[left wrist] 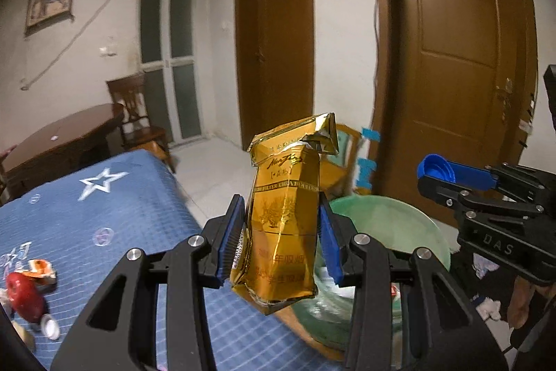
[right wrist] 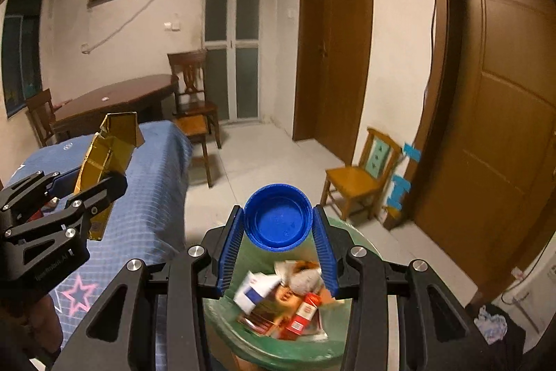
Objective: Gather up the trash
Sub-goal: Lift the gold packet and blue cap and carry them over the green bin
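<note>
My left gripper (left wrist: pixel 279 218) is shut on a crumpled gold cigarette pack (left wrist: pixel 283 214), held upright above the blue-covered table edge, just left of a green bin (left wrist: pixel 382 221). The pack also shows in the right wrist view (right wrist: pixel 104 162). My right gripper (right wrist: pixel 278 221) is shut on a blue bottle cap (right wrist: pixel 277 219), held over the green bin (right wrist: pixel 278 350), which holds several cartons and wrappers (right wrist: pixel 281 298). In the left wrist view the right gripper and cap (left wrist: pixel 436 167) sit to the right above the bin.
More trash lies on the blue star cloth (left wrist: pixel 104 232): a red piece (left wrist: pixel 22 296), an orange wrapper (left wrist: pixel 41 270), a small cap (left wrist: pixel 50 327). A small yellow chair (right wrist: pixel 361 176), brown doors (right wrist: pixel 504 93), a wooden table (right wrist: pixel 114 99) and chairs stand beyond.
</note>
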